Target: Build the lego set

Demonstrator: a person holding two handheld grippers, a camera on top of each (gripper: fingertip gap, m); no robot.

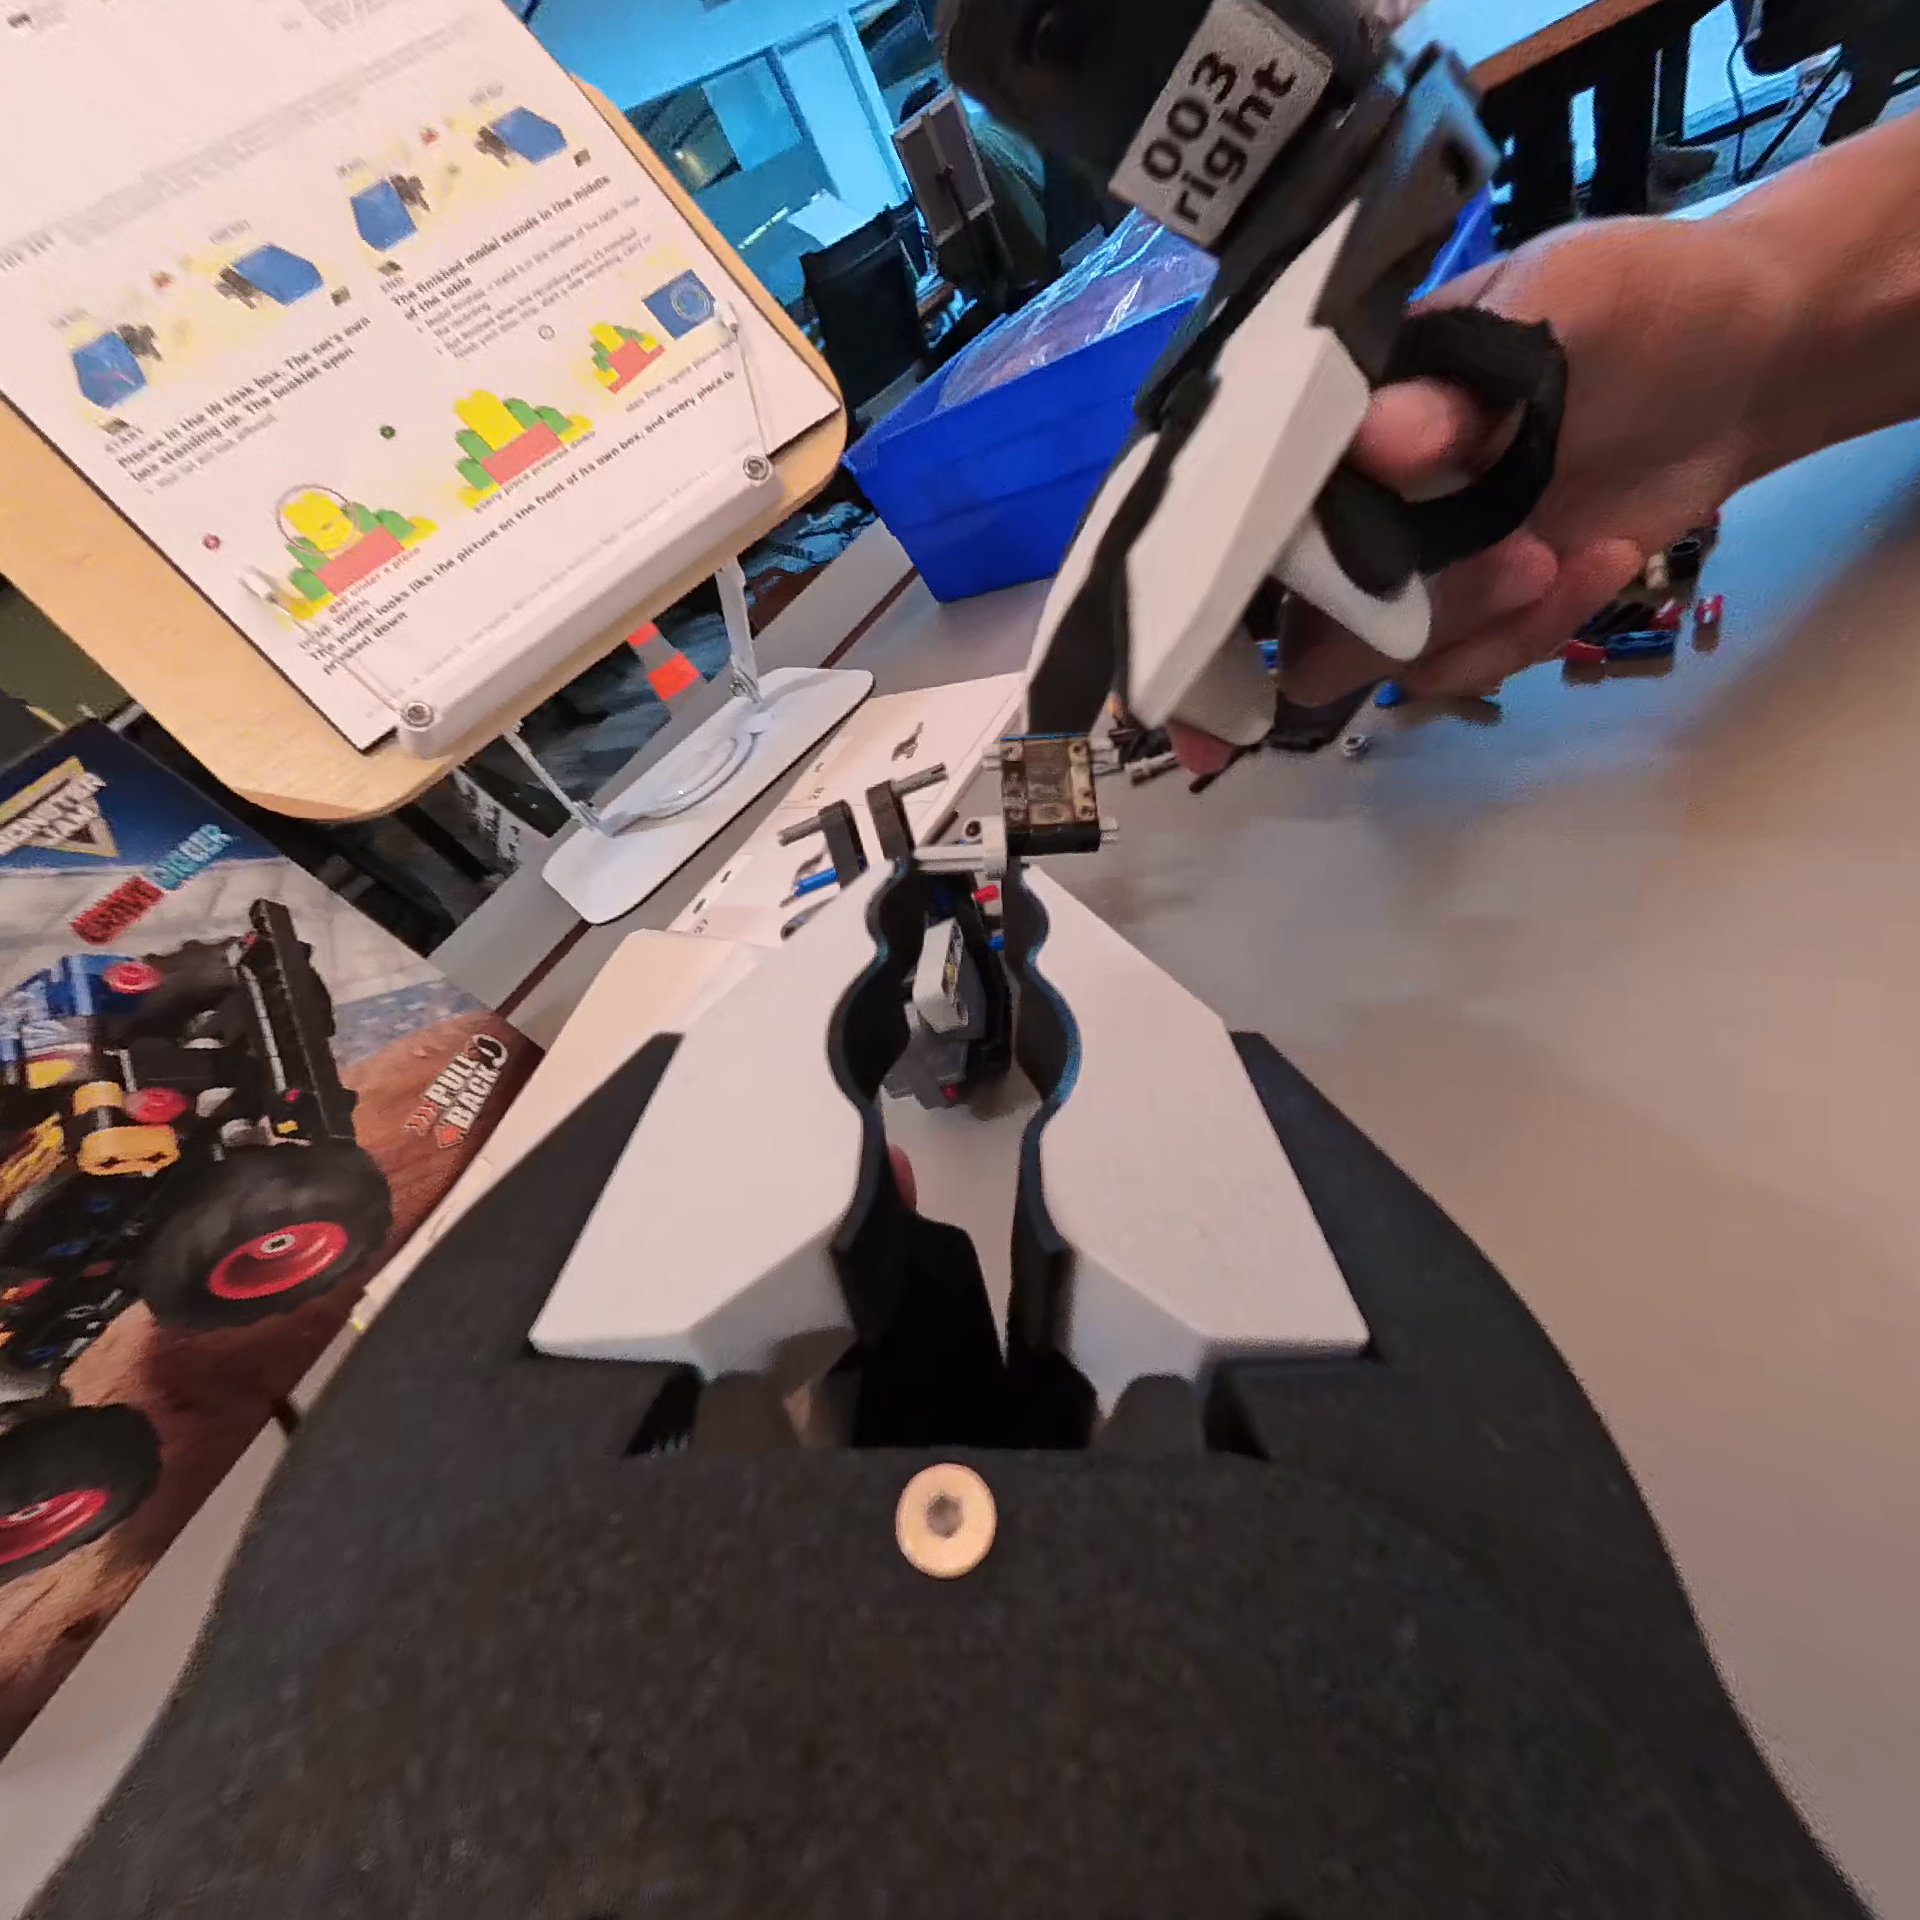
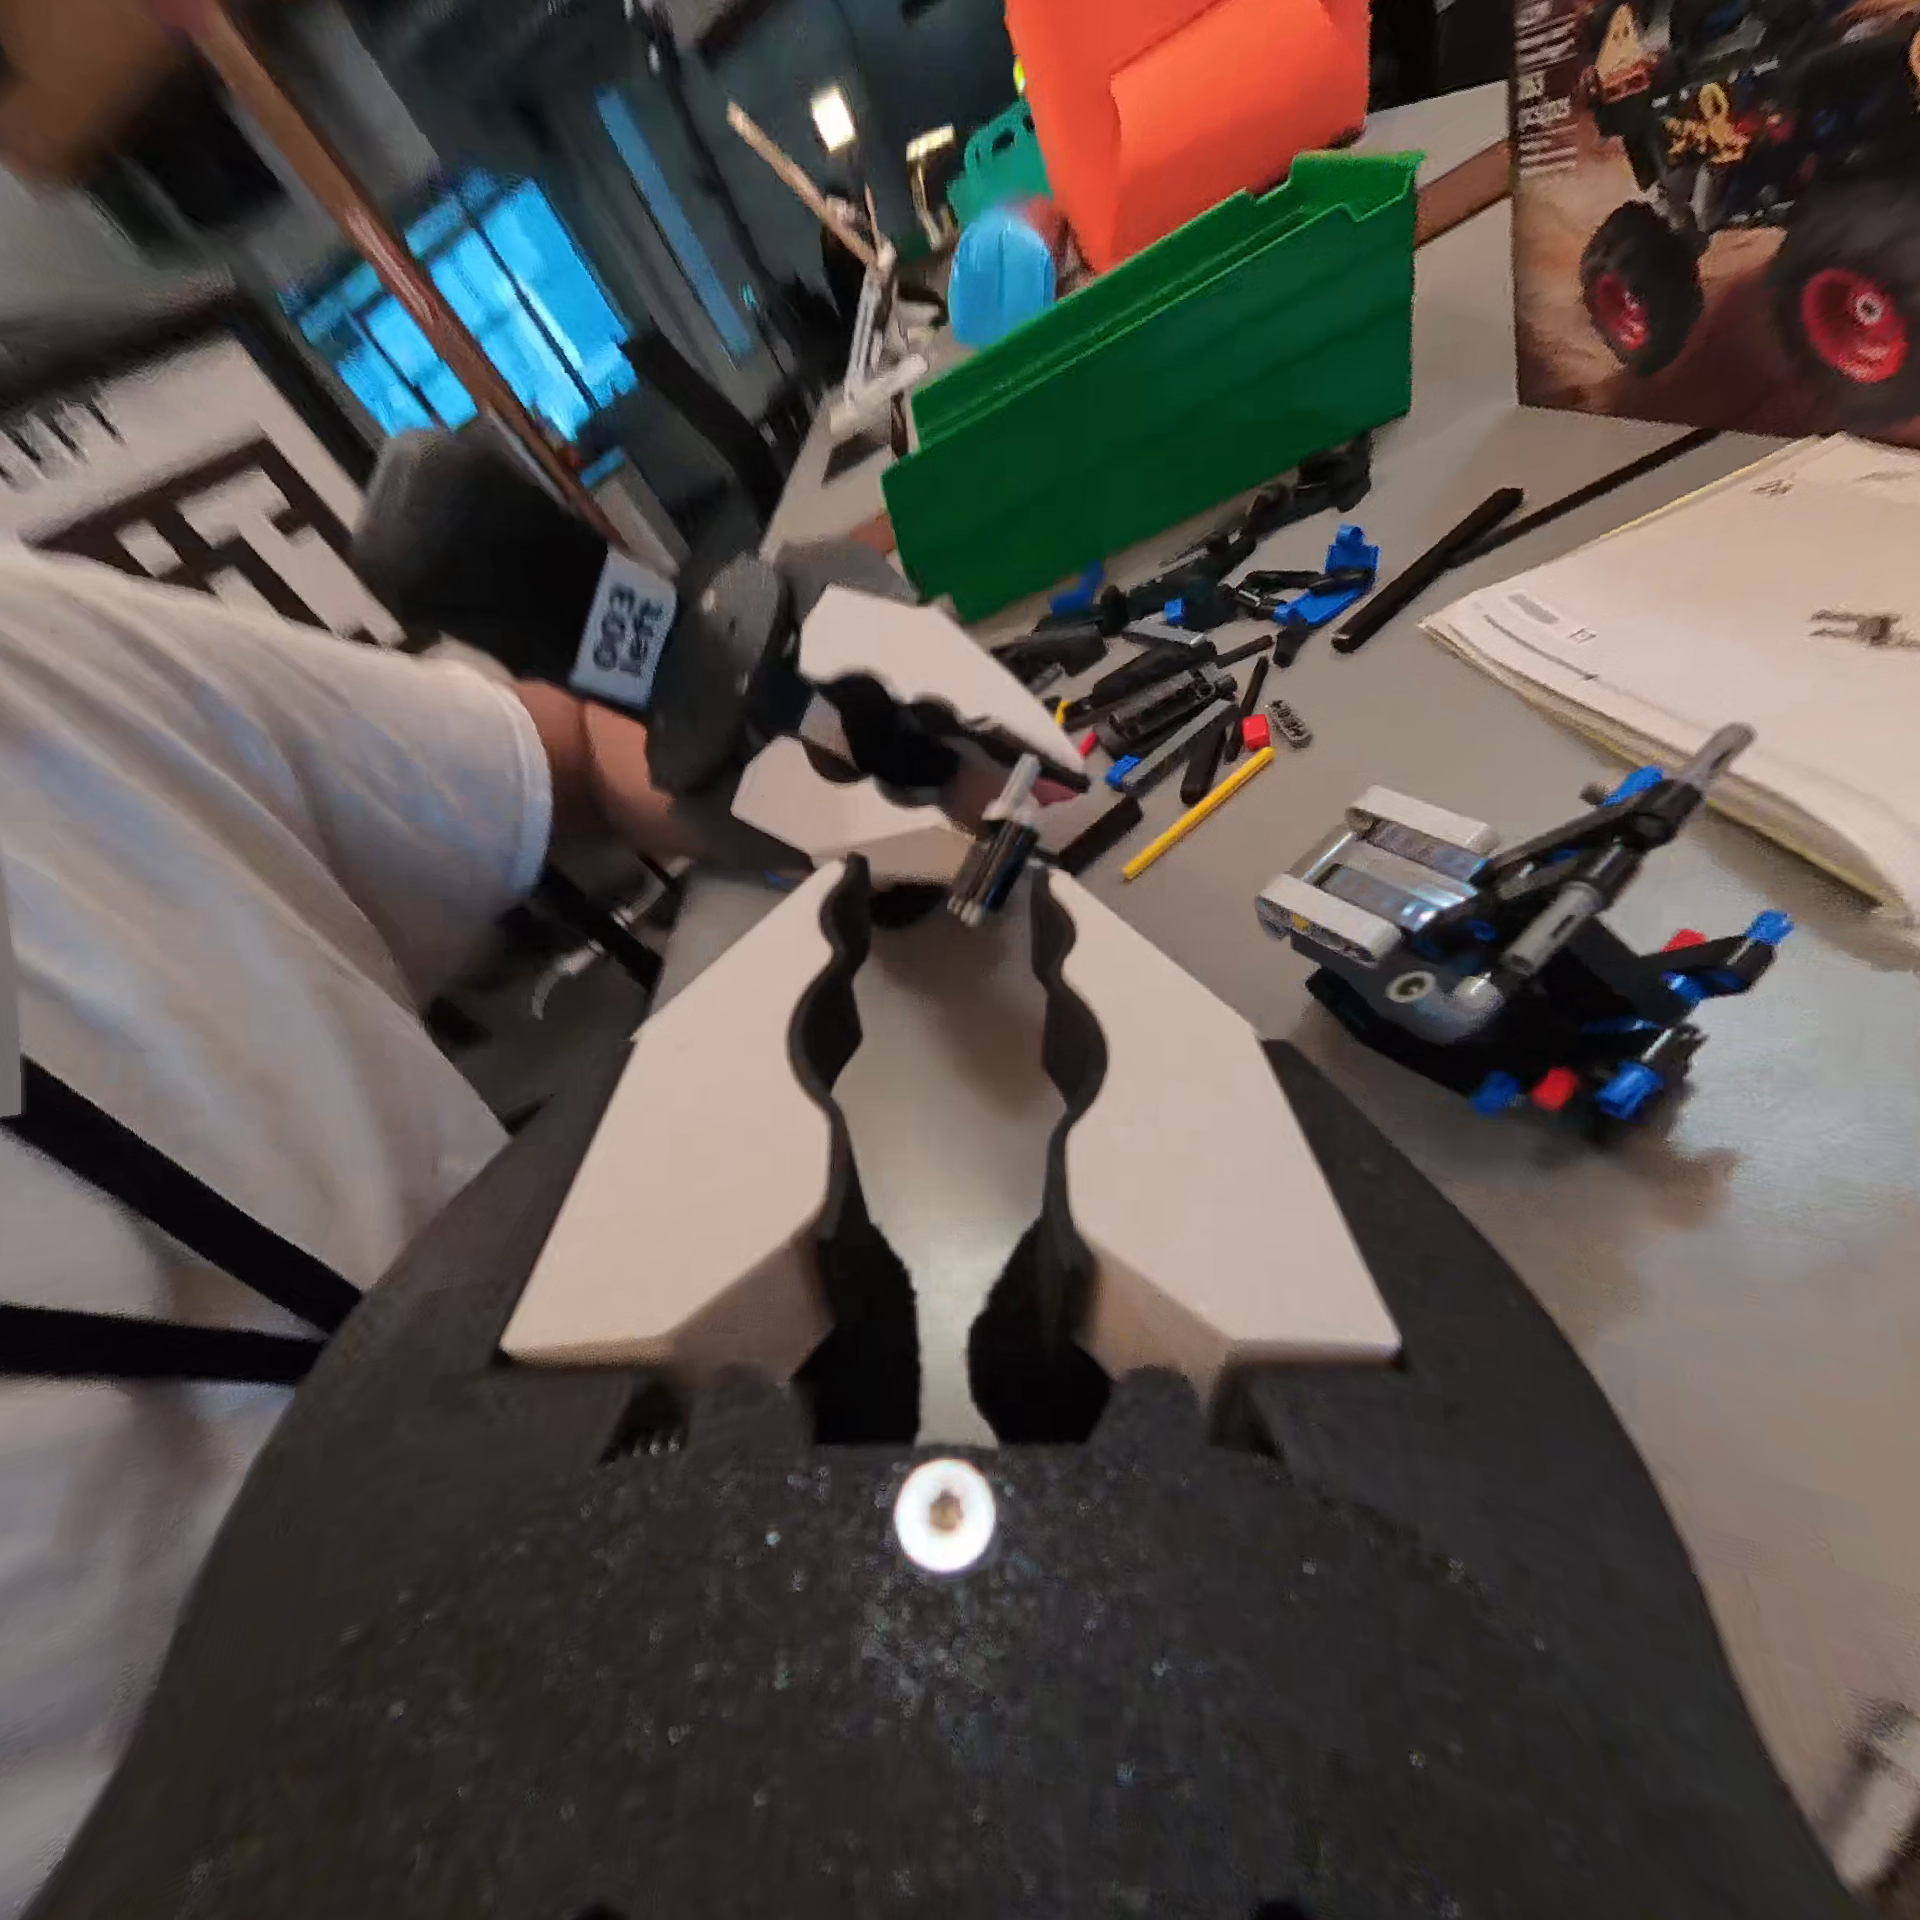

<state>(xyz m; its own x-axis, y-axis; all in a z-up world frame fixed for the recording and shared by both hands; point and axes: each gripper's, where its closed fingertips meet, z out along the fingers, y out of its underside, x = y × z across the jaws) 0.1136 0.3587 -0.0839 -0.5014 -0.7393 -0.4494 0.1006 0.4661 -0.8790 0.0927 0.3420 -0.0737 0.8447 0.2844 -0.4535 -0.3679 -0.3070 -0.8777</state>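
Left gripper (image 1: 951,883) pinches a grey pin piece (image 1: 961,857) at frame center, steadying it while right gripper (image 2: 945,883) pinches a black block (image 2: 992,857) to mate them

We see a grey table (image 2: 1558,1299) bearing a half-built lego truck chassis (image 2: 1496,956), loose lego pieces (image 2: 1195,665), an open instruction booklet (image 2: 1683,665), a green bin (image 2: 1153,436), the set's box (image 2: 1714,218), a blue bin (image 1: 997,468) and a document stand (image 1: 707,790).

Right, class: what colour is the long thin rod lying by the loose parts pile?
Yellow. The rod shows best in the right wrist view.
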